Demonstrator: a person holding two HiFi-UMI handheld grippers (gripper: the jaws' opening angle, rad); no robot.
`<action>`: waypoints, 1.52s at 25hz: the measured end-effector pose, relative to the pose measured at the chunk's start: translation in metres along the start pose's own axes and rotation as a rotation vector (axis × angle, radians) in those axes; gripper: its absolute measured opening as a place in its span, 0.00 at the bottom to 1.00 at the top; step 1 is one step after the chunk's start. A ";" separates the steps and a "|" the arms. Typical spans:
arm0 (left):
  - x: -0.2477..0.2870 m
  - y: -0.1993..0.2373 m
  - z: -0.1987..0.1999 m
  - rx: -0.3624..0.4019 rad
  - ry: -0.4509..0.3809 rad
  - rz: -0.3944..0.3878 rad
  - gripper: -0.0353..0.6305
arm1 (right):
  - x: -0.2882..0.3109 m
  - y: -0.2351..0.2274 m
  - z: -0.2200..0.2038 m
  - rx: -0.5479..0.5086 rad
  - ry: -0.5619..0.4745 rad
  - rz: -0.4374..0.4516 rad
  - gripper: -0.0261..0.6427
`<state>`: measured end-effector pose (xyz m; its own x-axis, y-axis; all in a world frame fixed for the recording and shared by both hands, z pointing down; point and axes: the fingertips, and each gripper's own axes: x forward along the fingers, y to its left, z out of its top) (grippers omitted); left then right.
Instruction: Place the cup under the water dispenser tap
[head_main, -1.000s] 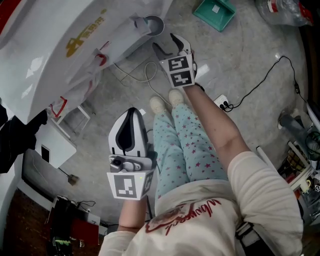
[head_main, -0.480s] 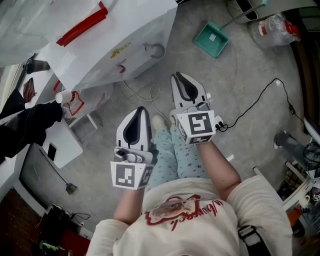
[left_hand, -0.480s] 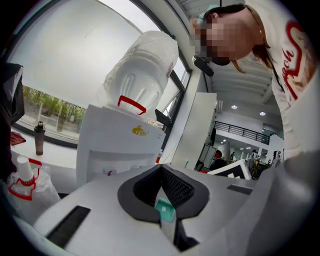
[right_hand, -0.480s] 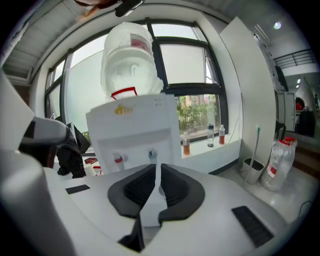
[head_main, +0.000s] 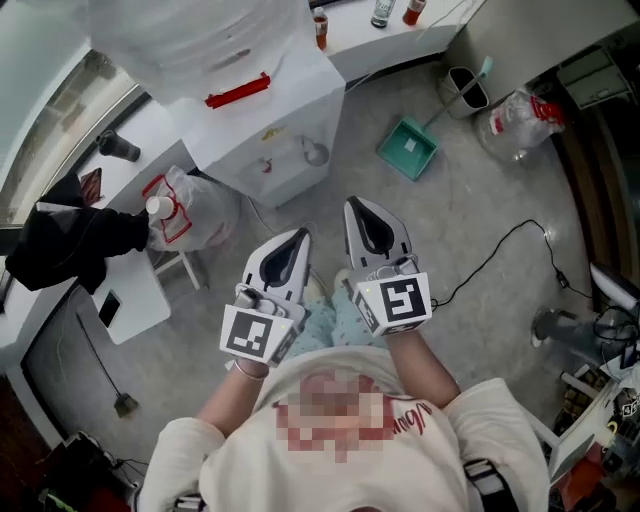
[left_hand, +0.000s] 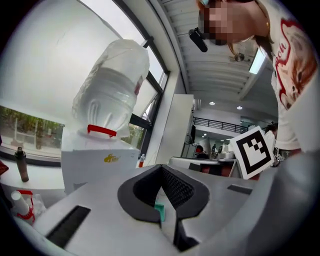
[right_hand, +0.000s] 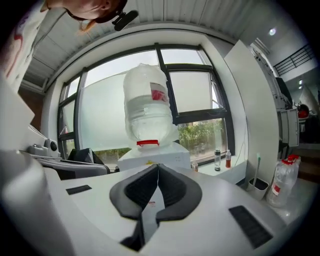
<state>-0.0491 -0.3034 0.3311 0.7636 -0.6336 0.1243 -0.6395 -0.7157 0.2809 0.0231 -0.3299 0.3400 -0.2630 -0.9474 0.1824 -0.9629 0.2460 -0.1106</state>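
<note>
The white water dispenser (head_main: 262, 130) stands ahead with a big clear bottle (head_main: 190, 35) on a red collar. A small grey cup (head_main: 315, 153) sits at its front niche; the tap itself is hidden from above. My left gripper (head_main: 300, 238) and right gripper (head_main: 366, 206) are held side by side above the person's legs, well short of the dispenser. Both are shut with nothing in them. The left gripper view shows touching jaws (left_hand: 161, 171) before the dispenser (left_hand: 97, 159). In the right gripper view, closed jaws (right_hand: 157, 167) point at the dispenser (right_hand: 156, 156).
A green dustpan (head_main: 407, 148) lies on the floor right of the dispenser, with a bin holding a brush (head_main: 467, 88) behind it. A white bag with red print (head_main: 192, 210) and a low white table (head_main: 130, 290) stand at the left. A black cable (head_main: 495, 250) runs at the right.
Both grippers have risen from near the floor. The right one drew back from the cup at the dispenser and its open jaws closed. The head view tilted up toward the bottle.
</note>
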 end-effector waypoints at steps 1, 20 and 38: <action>-0.007 -0.009 0.007 0.006 0.001 -0.018 0.08 | -0.008 0.009 0.009 -0.003 -0.001 0.010 0.08; -0.119 -0.165 0.028 0.138 -0.118 0.051 0.08 | -0.203 0.065 0.058 -0.133 -0.119 0.165 0.08; -0.282 -0.396 0.002 0.140 -0.252 0.279 0.08 | -0.487 0.100 0.039 -0.130 -0.173 0.328 0.08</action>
<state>-0.0108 0.1580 0.1827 0.5241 -0.8492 -0.0647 -0.8386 -0.5278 0.1349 0.0575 0.1477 0.2025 -0.5549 -0.8319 -0.0107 -0.8318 0.5549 -0.0089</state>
